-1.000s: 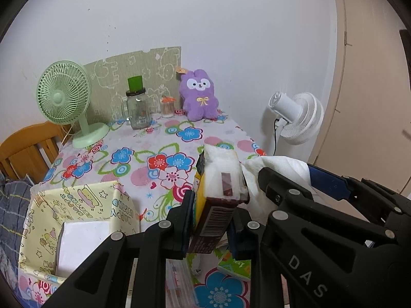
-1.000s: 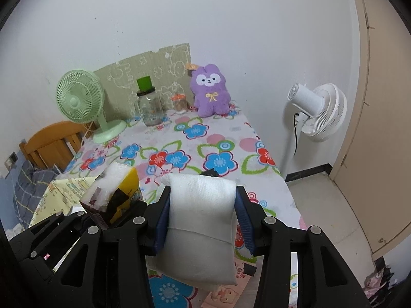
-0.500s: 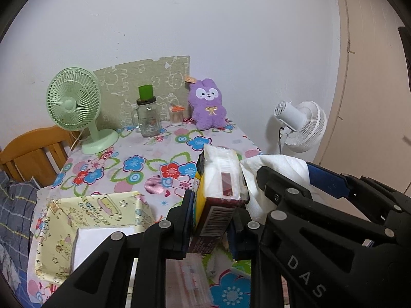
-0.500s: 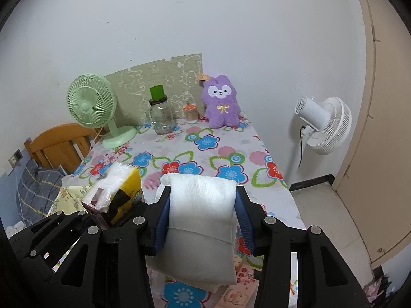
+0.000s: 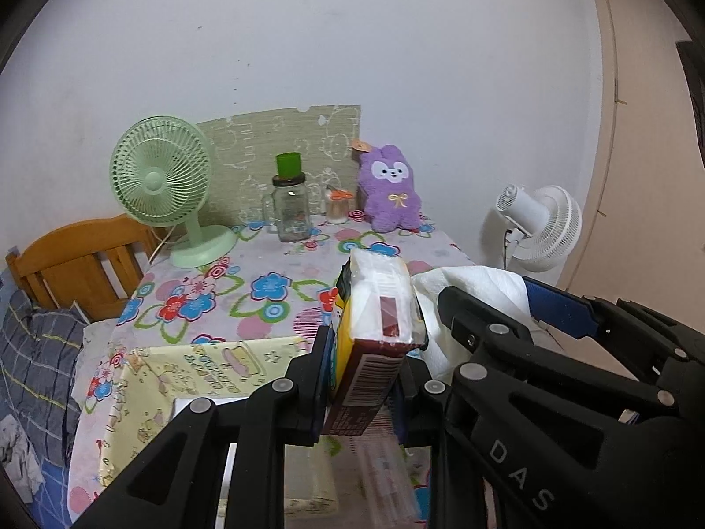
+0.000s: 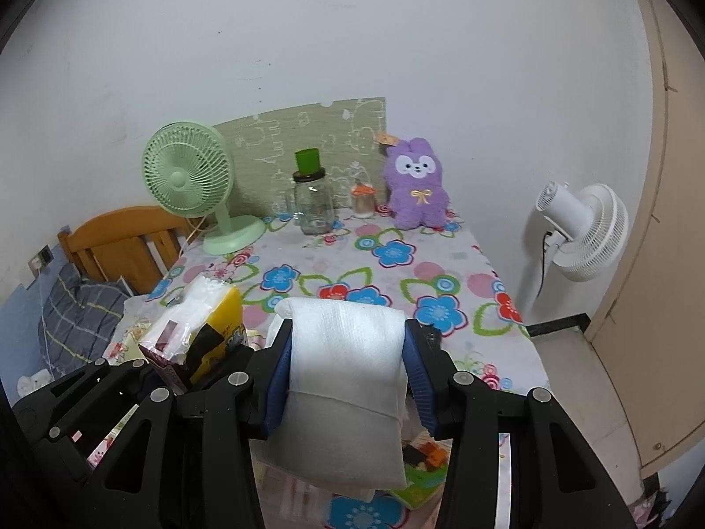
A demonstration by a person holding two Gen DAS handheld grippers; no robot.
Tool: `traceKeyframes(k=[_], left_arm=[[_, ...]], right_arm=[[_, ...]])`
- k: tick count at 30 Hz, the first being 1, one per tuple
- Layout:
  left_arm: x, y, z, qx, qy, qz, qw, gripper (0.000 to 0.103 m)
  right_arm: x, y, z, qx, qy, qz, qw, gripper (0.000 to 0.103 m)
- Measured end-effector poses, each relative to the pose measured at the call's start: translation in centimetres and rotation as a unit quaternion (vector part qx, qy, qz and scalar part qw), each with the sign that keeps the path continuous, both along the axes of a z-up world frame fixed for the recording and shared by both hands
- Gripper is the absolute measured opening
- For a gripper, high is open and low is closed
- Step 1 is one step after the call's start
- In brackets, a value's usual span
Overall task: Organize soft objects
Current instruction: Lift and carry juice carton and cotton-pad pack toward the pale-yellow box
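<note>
My left gripper (image 5: 368, 366) is shut on a yellow and brown tissue pack (image 5: 374, 322), held above the near end of the floral table (image 5: 264, 291); the pack also shows in the right wrist view (image 6: 194, 330). My right gripper (image 6: 348, 366) is shut on a folded white towel (image 6: 343, 392), held beside the left one; the towel shows in the left wrist view (image 5: 471, 295). A pale yellow fabric box (image 5: 145, 396) stands below the left gripper at the table's near left. A purple plush bunny (image 5: 390, 189) sits at the far edge.
A green desk fan (image 5: 163, 185), a glass jar with a green lid (image 5: 291, 207) and a small jar (image 5: 337, 205) stand at the back. A white floor fan (image 5: 537, 227) is right of the table. A wooden chair (image 5: 75, 260) and plaid cloth (image 5: 31, 352) lie left.
Both grippers have risen and drawn back from the table with their loads still held. More of the table and fabric box is in view.
</note>
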State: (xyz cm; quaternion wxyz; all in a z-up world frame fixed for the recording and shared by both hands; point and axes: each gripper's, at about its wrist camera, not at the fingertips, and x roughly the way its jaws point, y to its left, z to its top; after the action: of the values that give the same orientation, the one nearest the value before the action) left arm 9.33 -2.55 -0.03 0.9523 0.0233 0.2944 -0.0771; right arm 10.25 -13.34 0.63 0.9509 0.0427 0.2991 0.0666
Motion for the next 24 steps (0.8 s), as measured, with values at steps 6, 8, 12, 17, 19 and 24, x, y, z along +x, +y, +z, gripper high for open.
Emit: traceKeyframes(k=[6, 8, 12, 17, 19, 24], left_arm=[[0.5, 2.0, 0.0, 0.002, 0.003, 0.010, 0.9999, 0.022], [0.5, 2.6, -0.1, 0.001, 0.004, 0.013, 0.9999, 0.022], [0.7, 4.2, -0.4, -0.003, 0.004, 0.024, 0.9997, 0.022], [1.0, 5.9, -1.0, -0.001, 0.011, 0.034, 0.9994, 0.022], [1.0, 6.6, -1.2, 0.000, 0.012, 0.037, 0.9992, 0.022], [1.5, 8.2, -2.2, 0.007, 0.020, 0.038, 0.9990, 0.022]], right_arm=[[0.7, 2.2, 0.0, 0.002, 0.002, 0.013, 1.000, 0.050], [0.9, 2.9, 0.0, -0.001, 0.002, 0.018, 1.000, 0.050], [1.2, 4.4, -0.1, -0.004, 0.000, 0.026, 1.000, 0.050], [1.8, 6.3, -0.6, -0.004, 0.006, 0.038, 0.999, 0.050], [1.9, 7.0, -0.9, -0.003, 0.007, 0.044, 0.999, 0.050], [2.5, 8.7, -1.8, 0.004, 0.012, 0.051, 0.999, 0.050]])
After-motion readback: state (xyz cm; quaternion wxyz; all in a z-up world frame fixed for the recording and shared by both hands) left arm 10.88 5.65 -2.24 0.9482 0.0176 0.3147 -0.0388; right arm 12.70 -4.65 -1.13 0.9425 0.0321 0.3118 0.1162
